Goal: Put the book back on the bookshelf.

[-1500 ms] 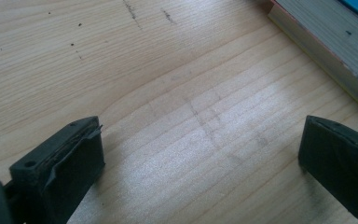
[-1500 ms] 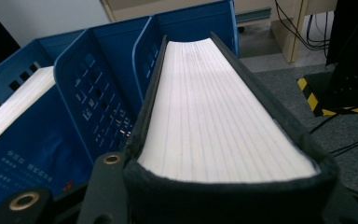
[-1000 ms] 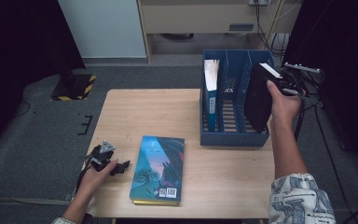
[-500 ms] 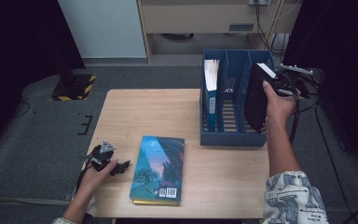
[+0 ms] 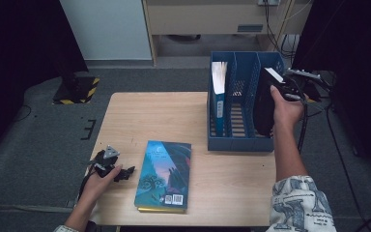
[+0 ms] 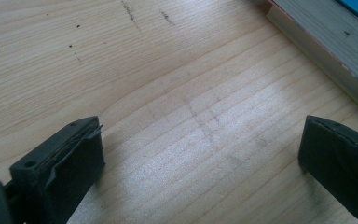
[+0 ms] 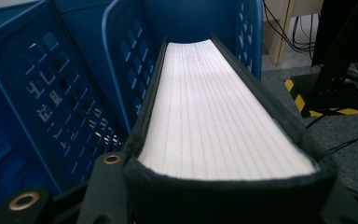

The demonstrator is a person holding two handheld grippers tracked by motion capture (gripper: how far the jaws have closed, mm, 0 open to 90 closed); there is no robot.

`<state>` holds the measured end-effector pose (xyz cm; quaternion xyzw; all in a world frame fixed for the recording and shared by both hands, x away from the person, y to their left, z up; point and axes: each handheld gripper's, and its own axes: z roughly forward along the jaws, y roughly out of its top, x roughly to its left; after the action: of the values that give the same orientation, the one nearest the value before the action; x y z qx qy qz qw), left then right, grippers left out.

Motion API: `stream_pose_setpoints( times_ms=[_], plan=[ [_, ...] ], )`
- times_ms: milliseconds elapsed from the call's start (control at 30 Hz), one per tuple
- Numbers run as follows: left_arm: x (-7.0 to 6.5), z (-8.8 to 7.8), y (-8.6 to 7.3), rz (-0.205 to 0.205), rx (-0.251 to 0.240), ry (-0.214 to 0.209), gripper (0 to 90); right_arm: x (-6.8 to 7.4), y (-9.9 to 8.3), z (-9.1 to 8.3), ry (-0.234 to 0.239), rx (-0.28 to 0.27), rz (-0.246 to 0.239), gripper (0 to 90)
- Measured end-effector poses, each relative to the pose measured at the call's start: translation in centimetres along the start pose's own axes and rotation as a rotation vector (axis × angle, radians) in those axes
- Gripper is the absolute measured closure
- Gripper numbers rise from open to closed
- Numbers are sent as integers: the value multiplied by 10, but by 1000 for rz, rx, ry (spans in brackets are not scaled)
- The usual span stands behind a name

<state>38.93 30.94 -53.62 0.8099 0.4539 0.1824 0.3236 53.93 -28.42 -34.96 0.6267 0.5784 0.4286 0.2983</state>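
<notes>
Black book (image 5: pixel 263 108) above wooden table (image 5: pixel 140 116)

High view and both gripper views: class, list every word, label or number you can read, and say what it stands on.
None can be read.
Teal book: barcode and white label on its cover, too small.
Blue file rack: cut-out signs on a divider, not legible.
Black-covered book: plain page edges.

Looks like a lab or recording studio: small wooden desk (image 5: pixel 174 116) alone on grey carpet (image 5: pixel 43 145), black curtains (image 5: pixel 19 43) at both sides, a yellow-and-black striped stand base (image 5: pixel 77 89) on the floor, loose cables (image 5: pixel 275 19) hanging by a beige cabinet (image 5: pixel 207 19), a blue file rack (image 5: pixel 239 140) for props.
</notes>
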Motion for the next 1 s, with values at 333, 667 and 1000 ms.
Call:
stream_pose_setpoints(
  times_ms=[333, 667, 1000],
  plan=[
    [0, 0, 0, 1, 2, -1, 0, -3, -12, 8, -10, 13, 19, 530],
    [-2, 1, 1, 6, 1, -4, 0, -2, -16, 10, -14, 13, 11, 530],
    [-2, 1, 1, 7, 2, -5, 0, -1, -18, 12, -18, 15, 5, 530]
  ],
)
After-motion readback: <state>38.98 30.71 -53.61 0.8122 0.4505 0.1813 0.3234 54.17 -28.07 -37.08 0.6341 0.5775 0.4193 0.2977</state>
